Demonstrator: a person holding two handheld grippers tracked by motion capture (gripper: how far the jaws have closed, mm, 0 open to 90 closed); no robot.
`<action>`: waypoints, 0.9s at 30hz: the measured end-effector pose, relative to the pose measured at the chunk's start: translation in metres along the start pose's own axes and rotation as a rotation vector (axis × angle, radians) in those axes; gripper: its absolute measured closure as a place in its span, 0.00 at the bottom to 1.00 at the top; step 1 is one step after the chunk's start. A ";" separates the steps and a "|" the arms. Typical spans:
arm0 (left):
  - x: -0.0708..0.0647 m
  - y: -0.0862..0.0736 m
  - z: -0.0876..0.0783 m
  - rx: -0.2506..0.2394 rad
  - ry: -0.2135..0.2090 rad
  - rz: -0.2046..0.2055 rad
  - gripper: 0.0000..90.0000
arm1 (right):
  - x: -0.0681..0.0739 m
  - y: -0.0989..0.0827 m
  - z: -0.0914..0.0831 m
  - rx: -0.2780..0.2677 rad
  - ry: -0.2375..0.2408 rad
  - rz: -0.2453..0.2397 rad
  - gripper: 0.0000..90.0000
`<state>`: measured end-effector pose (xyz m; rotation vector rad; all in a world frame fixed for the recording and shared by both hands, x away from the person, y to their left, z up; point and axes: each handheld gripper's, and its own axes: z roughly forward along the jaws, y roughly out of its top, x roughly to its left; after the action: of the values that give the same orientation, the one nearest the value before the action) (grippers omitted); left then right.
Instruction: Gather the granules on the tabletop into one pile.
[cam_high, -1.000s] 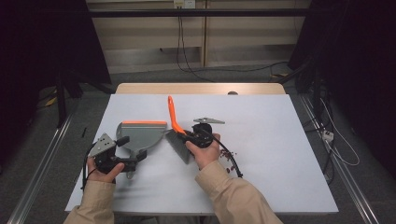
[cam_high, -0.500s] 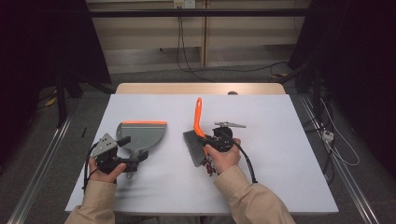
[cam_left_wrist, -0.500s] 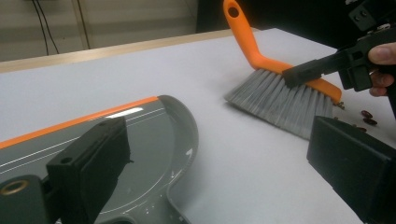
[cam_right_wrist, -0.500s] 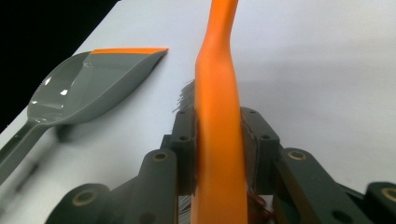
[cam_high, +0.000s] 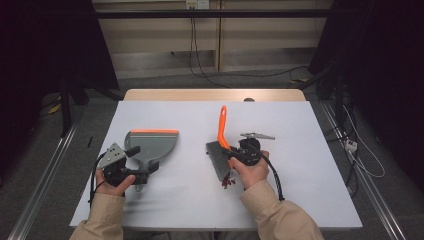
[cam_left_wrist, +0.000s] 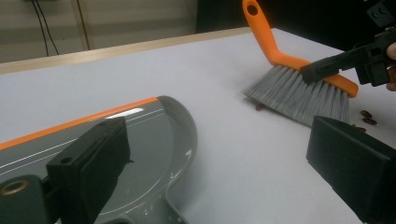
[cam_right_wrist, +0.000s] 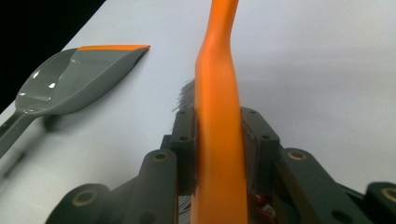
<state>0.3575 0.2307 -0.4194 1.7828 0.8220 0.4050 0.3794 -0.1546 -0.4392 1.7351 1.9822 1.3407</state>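
Left claw (cam_high: 142, 175): held at the left front of the surface (cam_high: 310, 150). Whether the jaws are clamped on the dustpan's handle cannot be told: in the left gripper view they stand apart, one over the pan's rear, the other over bare surface.
Dustpan (cam_high: 150, 144): grey, with an orange strip along its far straight lip, lying flat on the surface just beyond the left claw; its short handle reaches back to the claw's jaws.
Gap between tools: bare surface separates the dustpan from the brush; nothing lies on it between them.
Brush (cam_high: 220, 150): orange handle pointing away from the person, grey bristles turned to the dustpan side and resting on the surface, right of centre.
Right claw (cam_high: 235, 156): closed tight on the brush's orange back, one jaw on each side of it, as the right gripper view shows; the handle rises out past the jaws.
Debris (cam_high: 227, 183): a few small dark red bits on the surface at the near end of the bristles, just beside the right hand (cam_high: 252, 172); further bits lie at the bristle edge in the left gripper view.
Hidden parts: the dustpan's handle end is covered by the left claw; the lower bristles are blocked by the jaws in the right gripper view, where the orange back is blurred.
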 end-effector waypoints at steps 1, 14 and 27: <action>0.000 0.000 0.000 0.000 0.000 0.001 0.06 | -0.001 0.000 -0.001 0.000 0.000 0.003 0.78; 0.000 0.000 0.002 0.002 -0.004 0.001 0.07 | -0.002 0.008 -0.003 -0.029 0.061 0.038 0.79; 0.003 0.000 0.001 0.000 -0.001 -0.006 0.06 | -0.007 0.052 -0.012 -0.134 0.154 -0.193 0.79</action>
<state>0.3600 0.2316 -0.4205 1.7803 0.8259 0.4001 0.4103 -0.1711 -0.3982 1.3816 2.0253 1.5399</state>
